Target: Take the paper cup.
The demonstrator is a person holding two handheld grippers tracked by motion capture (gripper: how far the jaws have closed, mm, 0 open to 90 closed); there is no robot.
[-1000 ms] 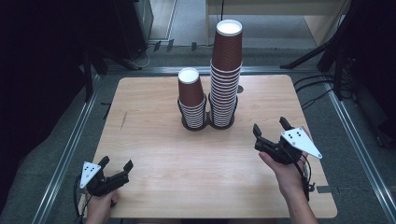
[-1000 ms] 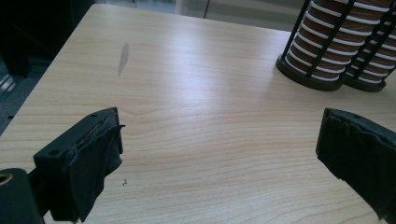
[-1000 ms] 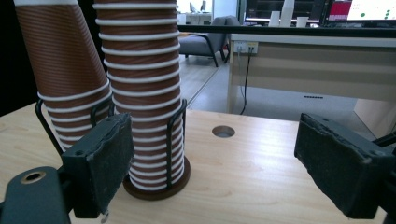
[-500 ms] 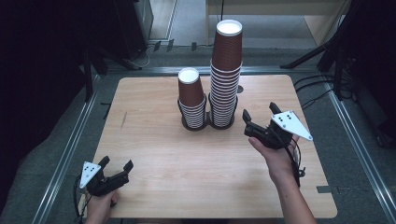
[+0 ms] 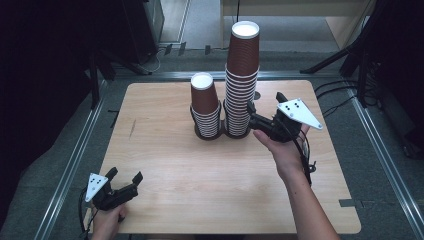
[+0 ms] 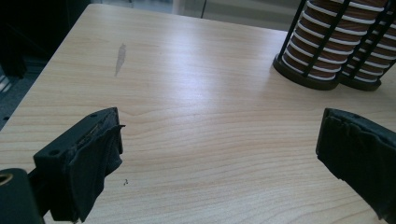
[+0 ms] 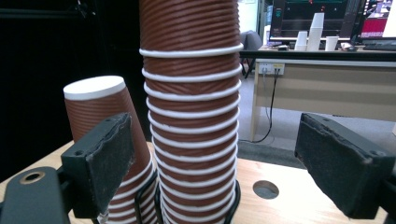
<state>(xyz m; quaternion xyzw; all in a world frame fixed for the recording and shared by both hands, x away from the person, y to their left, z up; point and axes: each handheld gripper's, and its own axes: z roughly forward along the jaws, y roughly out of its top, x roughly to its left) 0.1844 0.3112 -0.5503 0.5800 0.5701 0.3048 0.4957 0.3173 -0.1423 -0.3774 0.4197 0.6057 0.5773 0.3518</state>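
Two stacks of ribbed brown paper cups stand upside down in black wire holders at the table's far middle: a tall stack [image 5: 242, 75] and, to its left, a short stack [image 5: 205, 105]. My right gripper [image 5: 265, 104] is open just right of the tall stack, near its lower part, jaws pointing at it. In the right gripper view the tall stack [image 7: 191, 116] rises between the spread jaws of that gripper [image 7: 219, 140] without touching them, and the short stack [image 7: 105, 121] leans behind the left jaw. My left gripper [image 5: 125, 175] rests open at the table's near left corner, nothing in it [image 6: 219, 135].
The wooden table [image 5: 165, 165] has a round hole [image 7: 265, 189] behind the tall stack. The holders' black bases [image 6: 308, 77] sit far ahead of the left gripper. Behind the table stand a desk with monitors and white cups [image 7: 317, 28]. Metal rails [image 5: 75, 155] flank the table.
My right gripper has moved forward and left from the table's right side up to the tall stack, still open. The left gripper has stayed where it was.
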